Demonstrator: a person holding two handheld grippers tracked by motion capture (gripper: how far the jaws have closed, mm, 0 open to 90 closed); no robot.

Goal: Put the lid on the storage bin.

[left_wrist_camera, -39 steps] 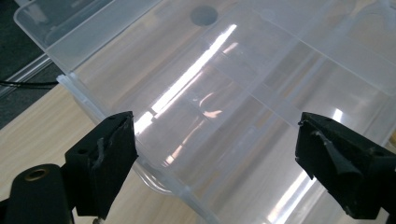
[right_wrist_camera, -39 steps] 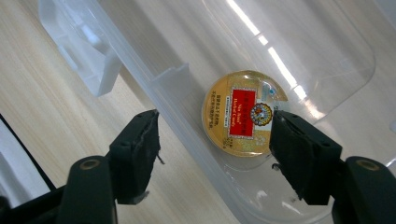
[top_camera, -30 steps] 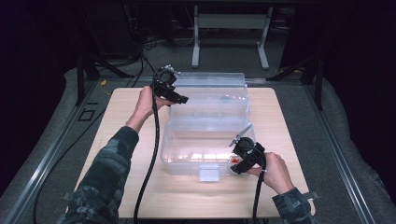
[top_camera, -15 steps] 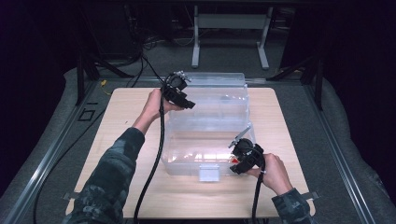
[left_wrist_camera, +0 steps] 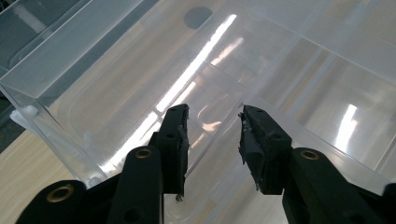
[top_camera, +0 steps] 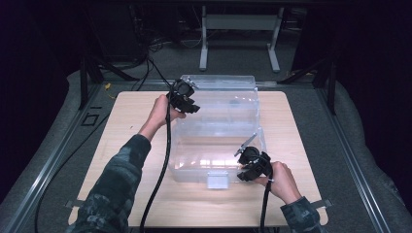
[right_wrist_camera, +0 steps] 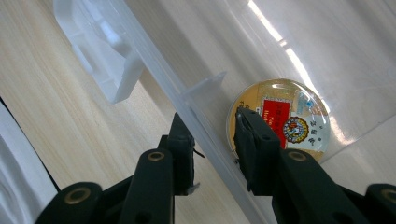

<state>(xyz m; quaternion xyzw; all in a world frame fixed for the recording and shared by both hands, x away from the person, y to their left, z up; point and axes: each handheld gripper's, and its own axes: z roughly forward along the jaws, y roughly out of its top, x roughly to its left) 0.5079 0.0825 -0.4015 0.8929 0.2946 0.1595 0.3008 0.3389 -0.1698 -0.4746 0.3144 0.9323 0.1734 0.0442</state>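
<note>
A clear plastic storage box (top_camera: 218, 121) with its lid on stands in the middle of the wooden table (top_camera: 121, 145). My left gripper (top_camera: 193, 107) is at the box's far left corner. In the left gripper view its jaws (left_wrist_camera: 212, 121) have just been closing and straddle the lid's edge (left_wrist_camera: 205, 144), with gaps showing. My right gripper (top_camera: 242, 170) is at the near right corner. Its jaws (right_wrist_camera: 212, 126) have just been closing too and pinch the box's rim (right_wrist_camera: 205, 135). A round gold and red sticker (right_wrist_camera: 289, 116) shows through the plastic beside them.
A clear latch (top_camera: 217, 179) sits at the middle of the box's front side, left of the right gripper (right_wrist_camera: 102, 60). Black cables trail from both grippers over the table. Grey padding rings the table, and a metal stand (top_camera: 238, 24) is behind it.
The left gripper has shifted slightly right onto the box's far left corner, and the forearm has swung with it. The right gripper has stayed at the near right corner.
</note>
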